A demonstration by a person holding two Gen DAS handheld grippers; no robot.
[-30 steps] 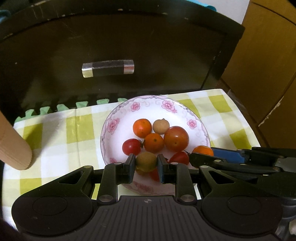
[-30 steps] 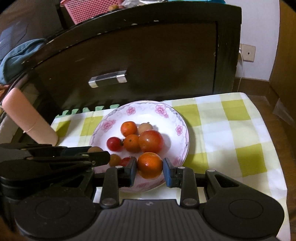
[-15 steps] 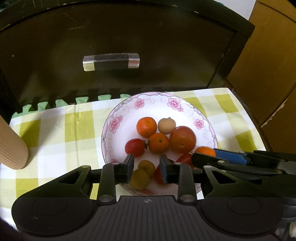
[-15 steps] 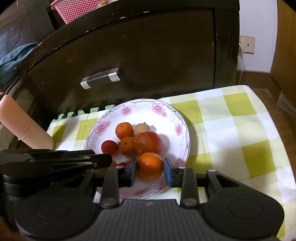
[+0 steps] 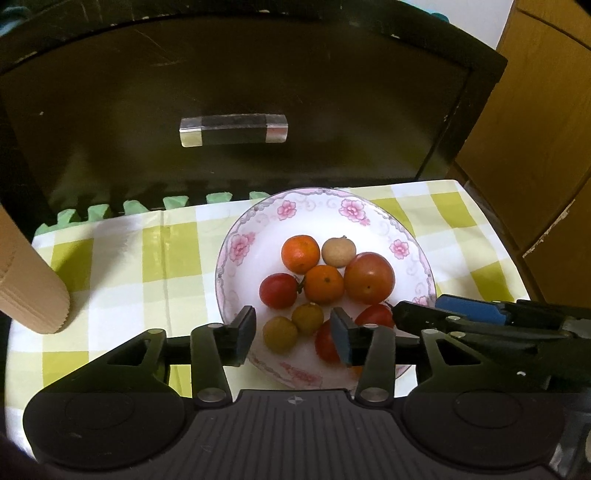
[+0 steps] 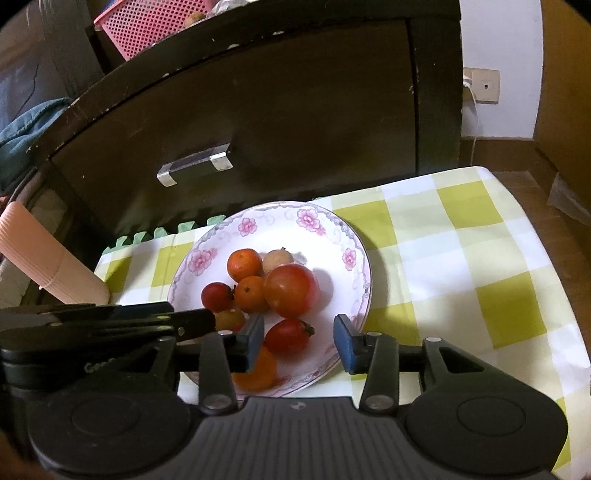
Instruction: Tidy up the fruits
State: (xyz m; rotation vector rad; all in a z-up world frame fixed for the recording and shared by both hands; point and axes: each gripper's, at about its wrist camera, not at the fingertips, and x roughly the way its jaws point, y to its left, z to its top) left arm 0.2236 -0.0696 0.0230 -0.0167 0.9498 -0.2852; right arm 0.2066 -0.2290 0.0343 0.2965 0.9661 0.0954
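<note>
A white floral plate (image 5: 258, 236) (image 6: 332, 236) on a green-checked cloth holds several fruits: small oranges (image 5: 300, 253), a big tomato (image 5: 369, 276) (image 6: 291, 290), cherry tomatoes (image 5: 278, 290) (image 6: 287, 336), a tan longan (image 5: 338, 252) and two yellow-brown fruits (image 5: 280, 333). My left gripper (image 5: 293, 334) is open and empty above the plate's near edge, with the yellow-brown fruits lying below its gap. My right gripper (image 6: 299, 341) is open and empty over the plate's near right edge. An orange (image 6: 258, 373) lies on the plate under its left finger.
A dark cabinet with a metal drawer handle (image 5: 233, 130) stands right behind the plate. A ribbed tan cylinder (image 5: 26, 284) (image 6: 48, 266) leans at the left. Checked cloth (image 6: 461, 266) extends to the right of the plate. A pink basket (image 6: 155, 26) sits on the cabinet.
Both grippers have opened. The left let its yellow-brown fruit drop onto the plate and the right let its orange drop onto the plate. Both have drawn back and up a little.
</note>
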